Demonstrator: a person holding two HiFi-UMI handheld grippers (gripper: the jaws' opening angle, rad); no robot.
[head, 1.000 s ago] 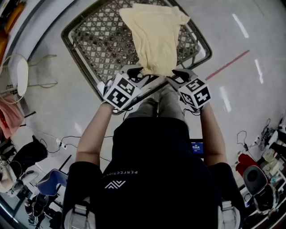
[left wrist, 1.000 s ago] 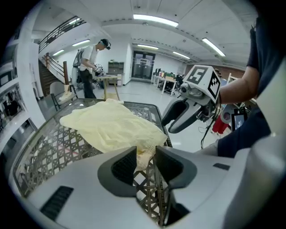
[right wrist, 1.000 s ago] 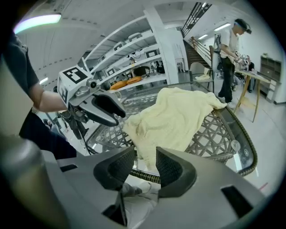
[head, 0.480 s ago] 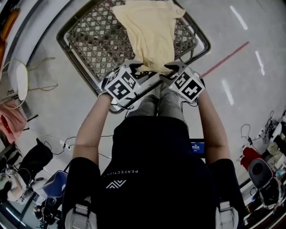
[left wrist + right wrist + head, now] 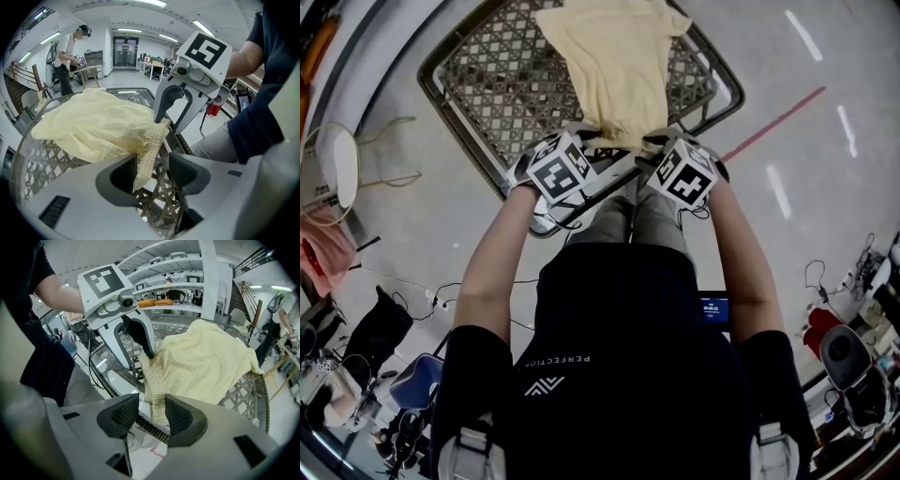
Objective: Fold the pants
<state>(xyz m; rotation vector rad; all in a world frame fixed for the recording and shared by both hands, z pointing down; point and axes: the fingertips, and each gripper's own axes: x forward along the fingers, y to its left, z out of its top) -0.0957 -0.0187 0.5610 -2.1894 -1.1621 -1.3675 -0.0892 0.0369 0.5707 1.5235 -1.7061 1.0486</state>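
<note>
Both grippers have closed in on the near edge of the table since the earlier frame, and their jaws have just been opening. The left gripper now stands with jaws apart. The waistband hangs slack between them, against one pad and clear of the other. The right gripper is likewise spread, with the band's other end loose between its pads. The pants stretch away beyond both jaws, flat on the table. This looks like a let-go, with the waist laid square at the near edge so the cloth sits ready to fold.

Under the jaws the tabletop is open woven lattice, which could catch thin fabric. Around it lies a pale glossy floor with a red line. A person works far beyond the left jaws, and shelving rises beyond the right.
</note>
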